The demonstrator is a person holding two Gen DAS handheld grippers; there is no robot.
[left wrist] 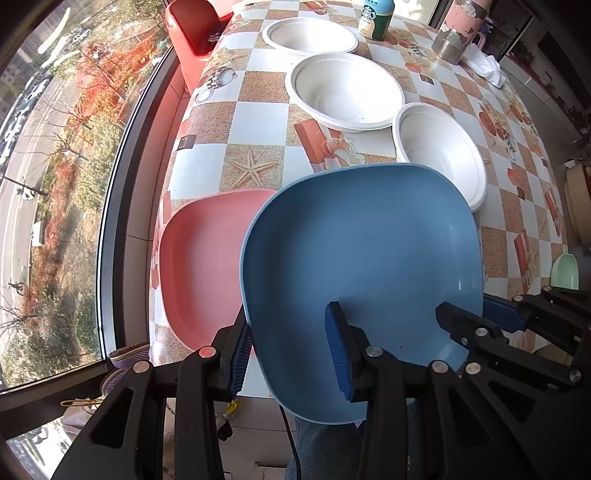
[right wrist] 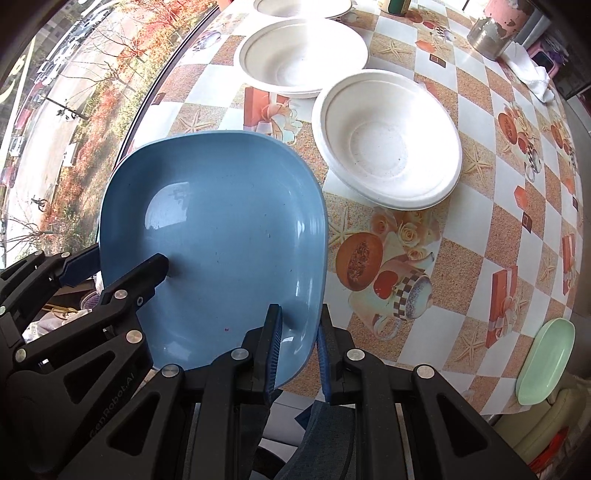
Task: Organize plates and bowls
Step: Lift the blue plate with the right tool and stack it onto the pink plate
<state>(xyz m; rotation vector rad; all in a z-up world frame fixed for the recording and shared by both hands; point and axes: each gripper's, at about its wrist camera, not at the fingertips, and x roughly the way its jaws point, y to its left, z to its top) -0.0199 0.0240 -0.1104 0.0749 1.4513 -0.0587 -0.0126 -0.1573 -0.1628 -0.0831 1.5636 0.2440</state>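
A blue square plate hangs tilted above the near table edge, held on both sides. My left gripper is shut on its left rim, one finger inside the plate and one outside. My right gripper is shut on the right rim of the blue plate. A pink plate lies on the table, partly under the blue one. Three white bowls stand in a row further back. A green plate rests at the table's right edge.
The checked tablecloth covers the table, which runs along a large window on the left. At the far end stand a drink bottle, a pink flask and a crumpled tissue. A red chair is behind.
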